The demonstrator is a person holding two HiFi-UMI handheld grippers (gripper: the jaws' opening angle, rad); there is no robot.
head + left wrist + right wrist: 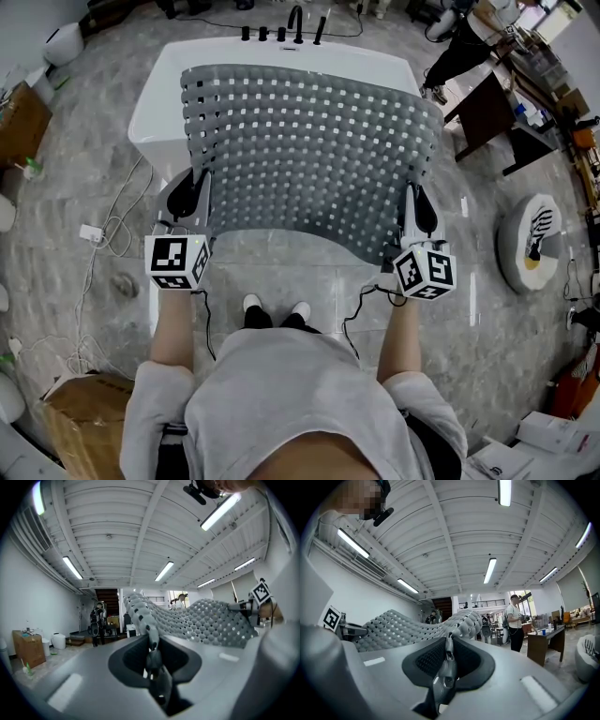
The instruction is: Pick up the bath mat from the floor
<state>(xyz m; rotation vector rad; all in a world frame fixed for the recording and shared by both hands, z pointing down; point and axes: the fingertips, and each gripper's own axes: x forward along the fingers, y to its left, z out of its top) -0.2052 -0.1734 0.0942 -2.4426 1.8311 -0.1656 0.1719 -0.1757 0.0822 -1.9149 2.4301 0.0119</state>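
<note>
The grey perforated bath mat [309, 155] is held up level in front of me, spread over the white bathtub [159, 84], sagging in the middle. My left gripper [192, 202] is shut on the mat's near left corner; in the left gripper view the mat's edge [143, 616] runs out from between the jaws. My right gripper [417, 217] is shut on the near right corner, and the right gripper view shows the mat [403, 625] stretching away to the left from the pinched edge. Both grippers point level.
A person [464, 42] stands by a dark table [497, 117] at the back right. A round white device [534, 244] sits on the floor at right. Cardboard boxes [80, 417] and a white cable with plug [94, 234] lie at left. My feet [275, 309] stand on the marble floor.
</note>
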